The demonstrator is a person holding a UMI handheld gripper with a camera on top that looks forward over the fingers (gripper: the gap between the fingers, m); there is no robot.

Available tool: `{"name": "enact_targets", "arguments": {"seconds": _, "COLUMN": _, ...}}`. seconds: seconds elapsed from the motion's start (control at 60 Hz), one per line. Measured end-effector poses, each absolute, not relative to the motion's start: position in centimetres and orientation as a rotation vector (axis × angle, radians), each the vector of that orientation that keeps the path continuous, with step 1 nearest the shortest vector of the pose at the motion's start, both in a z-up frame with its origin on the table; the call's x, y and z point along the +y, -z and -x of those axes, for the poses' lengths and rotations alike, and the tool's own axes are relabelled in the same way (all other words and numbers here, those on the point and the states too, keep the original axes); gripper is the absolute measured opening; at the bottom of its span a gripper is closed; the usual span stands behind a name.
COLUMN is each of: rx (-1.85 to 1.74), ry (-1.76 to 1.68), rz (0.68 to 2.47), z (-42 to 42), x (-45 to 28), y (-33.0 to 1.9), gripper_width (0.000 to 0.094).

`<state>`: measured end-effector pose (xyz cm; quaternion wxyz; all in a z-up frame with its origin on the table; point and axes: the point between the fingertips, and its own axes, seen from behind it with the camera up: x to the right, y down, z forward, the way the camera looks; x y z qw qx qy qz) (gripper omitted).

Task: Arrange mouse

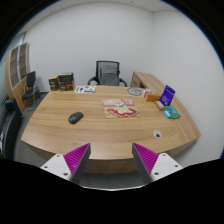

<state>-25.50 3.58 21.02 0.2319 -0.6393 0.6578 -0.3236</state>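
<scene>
White walls (80, 35), long wooden desk (100, 130), black office chair (106, 73), shelving (20, 75) beside it

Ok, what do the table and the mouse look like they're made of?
Table: seemingly wood or wood-look laminate, going by its light brown, smooth, faintly streaked top. Mouse: likely dark plastic, small, rounded and black; too small to judge the finish. It lies well beyond the open gripper.
</scene>
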Motion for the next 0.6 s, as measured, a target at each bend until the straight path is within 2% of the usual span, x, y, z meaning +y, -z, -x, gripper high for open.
{"name": "enact_targets", "arguments": {"seconds": 0.283, "rx": 1.806, "ry": 0.870, "rz": 1.725, "z": 24.1, "x": 6.0, "y": -20.1, "gripper_width": 0.0867}}
{"name": "enact_targets", "arguments": {"seconds": 0.6, "rx": 1.733, "ry": 0.812, "rz": 1.762, "z": 21.6, "x": 14.5, "y": -17.3, "gripper_width": 0.0866}}
